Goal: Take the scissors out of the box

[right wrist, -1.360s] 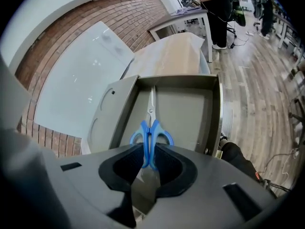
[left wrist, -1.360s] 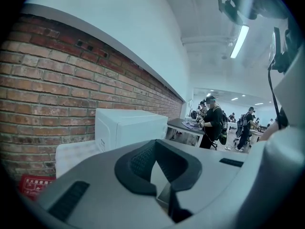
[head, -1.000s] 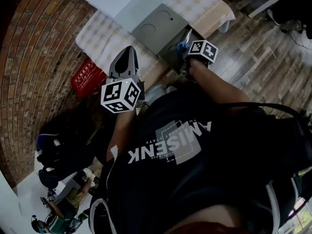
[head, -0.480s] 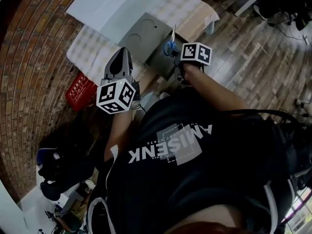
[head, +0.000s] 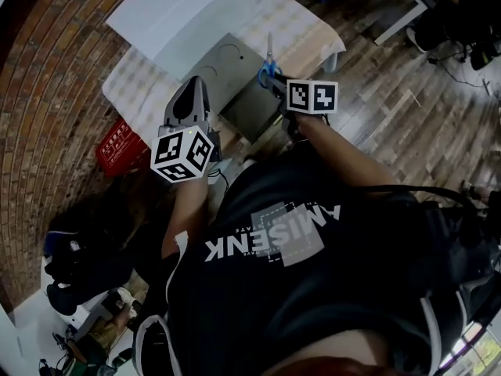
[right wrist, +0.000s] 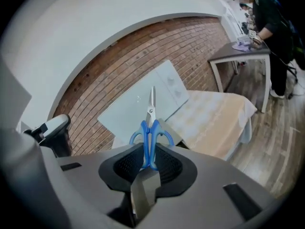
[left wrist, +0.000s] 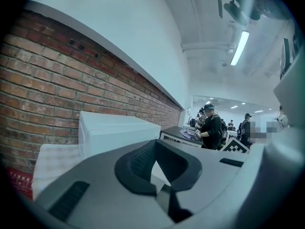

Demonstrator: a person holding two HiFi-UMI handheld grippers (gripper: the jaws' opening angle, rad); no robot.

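Observation:
Blue-handled scissors (head: 268, 59) hang in the air above the open grey box (head: 249, 106), blades pointing away from me. My right gripper (head: 274, 81) is shut on their handles. In the right gripper view the handles (right wrist: 139, 136) are pinched between the dark pads and the blades (right wrist: 152, 101) stick straight out past the right gripper (right wrist: 149, 162). My left gripper (head: 193, 91) hovers to the left of the box over the checked cloth. Its jaws are together with nothing between them, as the left gripper view shows at the left gripper (left wrist: 159, 171).
The box's grey flap (head: 213, 59) lies open toward a large white case (head: 184, 14) against the brick wall. The low table carries a checked cloth (head: 301, 34). A red crate (head: 117, 143) sits on the floor at the left. People stand at a far table (right wrist: 238, 56).
My right gripper has risen out of the box with the scissors and rolled, so the blades now point up the frame. The left gripper has drifted a little up and left.

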